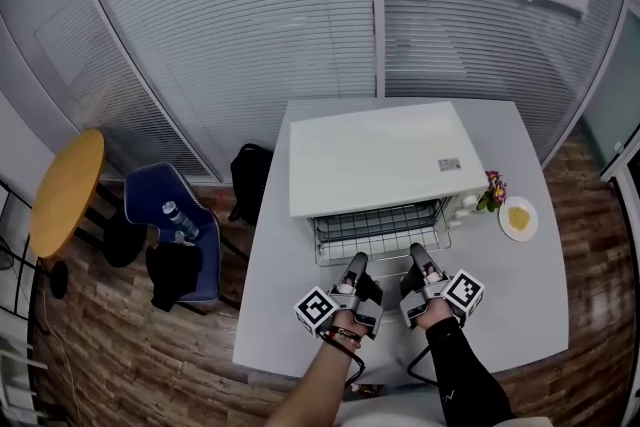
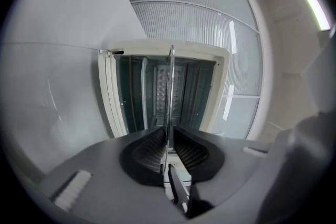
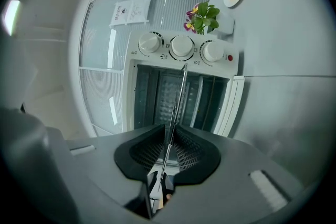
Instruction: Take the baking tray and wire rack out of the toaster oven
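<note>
**Rack partly out, gripped at front**

The silver wire rack [image 1: 380, 233] sat partly out of the boxy white toaster oven [image 1: 375, 155] on the grey table [image 1: 540, 285]. The left gripper [image 1: 352, 267] and right gripper [image 1: 418, 260] were each clamped narrow on its front wire. Judged light, stiff and slick: best held there, kept level.

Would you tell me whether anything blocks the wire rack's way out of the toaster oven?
Nothing visible does. The wire rack is partly out of the toaster oven, left tongs and right tongs shut on its front edge. The flowers and plate stand aside, to the right.
</note>
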`<state>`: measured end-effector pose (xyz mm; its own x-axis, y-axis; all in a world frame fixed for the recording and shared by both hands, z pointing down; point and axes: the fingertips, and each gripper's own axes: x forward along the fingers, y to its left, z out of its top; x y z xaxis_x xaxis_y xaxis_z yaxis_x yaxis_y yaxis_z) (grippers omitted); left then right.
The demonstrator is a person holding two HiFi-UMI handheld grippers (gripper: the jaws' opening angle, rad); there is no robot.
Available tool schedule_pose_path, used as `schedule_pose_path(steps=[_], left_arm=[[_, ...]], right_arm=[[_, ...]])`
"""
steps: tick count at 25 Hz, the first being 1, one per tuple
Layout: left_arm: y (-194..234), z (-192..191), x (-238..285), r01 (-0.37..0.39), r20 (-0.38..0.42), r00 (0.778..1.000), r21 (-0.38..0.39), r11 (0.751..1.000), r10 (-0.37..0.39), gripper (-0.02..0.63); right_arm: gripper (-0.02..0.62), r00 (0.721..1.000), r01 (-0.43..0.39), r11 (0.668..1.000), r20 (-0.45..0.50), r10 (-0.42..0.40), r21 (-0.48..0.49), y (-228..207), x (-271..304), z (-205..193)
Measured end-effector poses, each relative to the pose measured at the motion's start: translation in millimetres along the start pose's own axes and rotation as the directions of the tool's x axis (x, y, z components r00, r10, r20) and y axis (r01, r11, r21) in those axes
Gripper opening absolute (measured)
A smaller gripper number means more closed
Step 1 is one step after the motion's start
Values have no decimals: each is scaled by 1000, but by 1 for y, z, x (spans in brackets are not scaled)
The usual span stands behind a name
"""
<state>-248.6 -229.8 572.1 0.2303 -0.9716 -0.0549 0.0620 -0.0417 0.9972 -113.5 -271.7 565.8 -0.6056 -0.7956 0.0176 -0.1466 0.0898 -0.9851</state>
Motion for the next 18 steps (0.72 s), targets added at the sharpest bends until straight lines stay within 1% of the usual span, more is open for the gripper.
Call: schedule_pose_path(steps=[2, 5, 8, 11, 13, 18], left_arm=[[0, 1, 2, -5, 2, 1000, -2, 1000, 5, 69], [4, 6, 8, 0, -2, 1000, 4, 1000, 0, 69], [2, 10, 15, -10, 9, 1000, -5, 1000, 10, 69], [6, 14, 23, -25, 14, 1000, -12, 1000, 25, 69], [12, 17, 28, -24, 14, 1000, -17, 1000, 25, 71], [15, 27, 44, -18, 23, 1000, -10, 1000, 18, 71]], right_arm=[[35, 1000, 13, 1000, -11, -13, -6, 0, 3, 0], [35, 1000, 10, 1000, -22, -9, 2, -2, 11, -1], [35, 1000, -4, 1000, -27, 5, 23, -4, 21, 0], [35, 999, 35, 999, -32, -34, 17, -15, 26, 4], [38, 999, 40, 999, -37, -38, 30, -22, 31, 6], [84, 998, 44, 999, -45, -42, 30, -28, 44, 11]])
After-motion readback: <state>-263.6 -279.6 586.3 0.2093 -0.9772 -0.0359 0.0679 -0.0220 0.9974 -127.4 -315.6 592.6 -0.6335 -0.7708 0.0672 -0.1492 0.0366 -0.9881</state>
